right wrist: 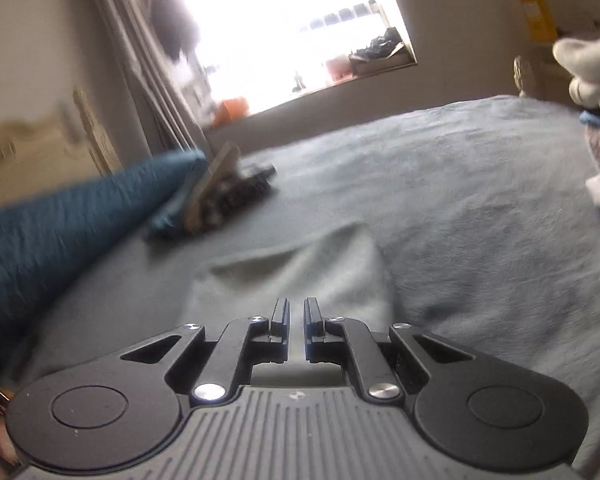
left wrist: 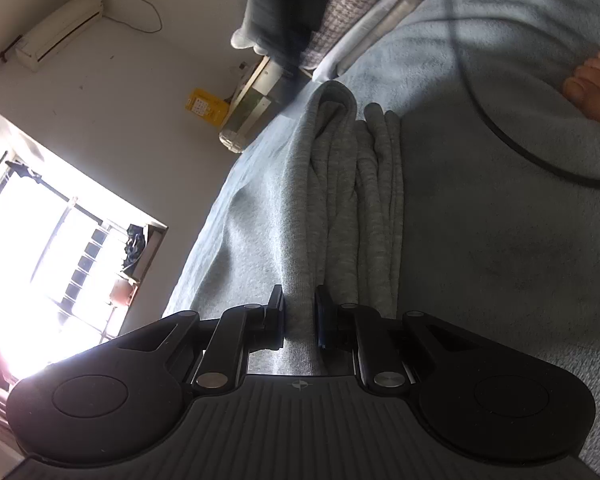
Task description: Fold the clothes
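Observation:
A grey knit garment (left wrist: 340,184) lies bunched in long folds on the pale blue bed cover (left wrist: 480,240). My left gripper (left wrist: 299,312) is shut on its near end, and the cloth runs up between both fingers. In the right wrist view the same grey garment (right wrist: 300,268) spreads flat just past the fingertips, with one corner raised. My right gripper (right wrist: 296,308) has its fingers drawn close on a thin strip of that cloth. This view is blurred by motion.
A stack of folded clothes (left wrist: 352,28) sits at the far end of the bed. A black cable (left wrist: 500,128) loops over the cover beside a person's bare foot (left wrist: 596,88). A blue quilt (right wrist: 60,224) and a dark bundle (right wrist: 236,192) lie at the left, under the window (right wrist: 284,20).

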